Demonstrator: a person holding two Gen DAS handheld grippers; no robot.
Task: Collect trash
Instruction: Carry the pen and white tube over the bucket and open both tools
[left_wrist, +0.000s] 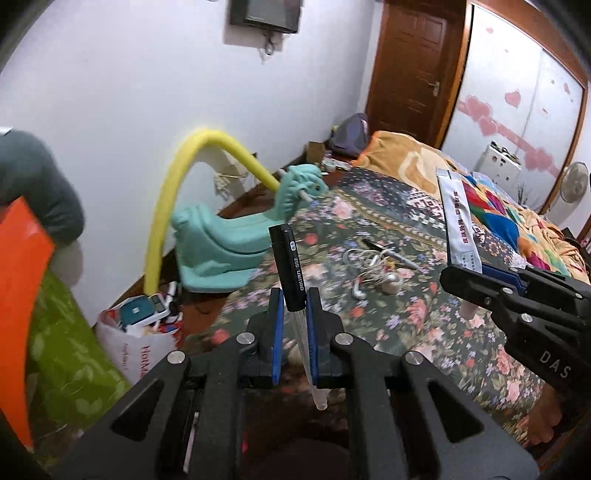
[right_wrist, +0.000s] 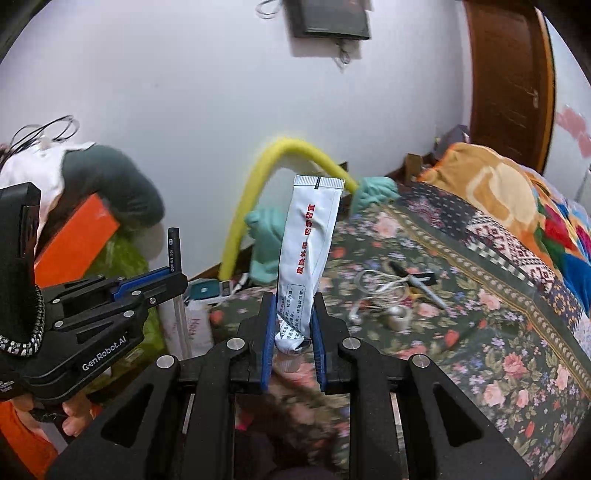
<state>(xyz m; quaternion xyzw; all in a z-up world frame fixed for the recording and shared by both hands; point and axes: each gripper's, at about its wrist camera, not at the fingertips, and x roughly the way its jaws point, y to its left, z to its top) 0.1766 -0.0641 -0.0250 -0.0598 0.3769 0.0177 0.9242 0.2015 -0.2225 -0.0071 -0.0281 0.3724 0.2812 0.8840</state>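
The left claw (left_wrist: 295, 306) pinched a black-capped pen (left_wrist: 291, 269) upright between its blue pads, above the bed's (left_wrist: 424, 317) near edge. The right claw (right_wrist: 293, 325) squeezed the bottom of a white tube (right_wrist: 310, 251), which stood upright above the same edge. Earphones (right_wrist: 376, 291) and another pen (right_wrist: 417, 280) lay tangled together on the floral bedspread, well apart from both claws.

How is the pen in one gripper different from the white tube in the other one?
The pen is thin, with a black cap and a clear barrel; the tube is wide, flat and white with red writing. The pen is clamped in the left gripper; the tube is clamped in the right gripper. The pen is gripped about midway; the tube near its crumpled bottom end. Both stand roughly upright, lifted above the bed.
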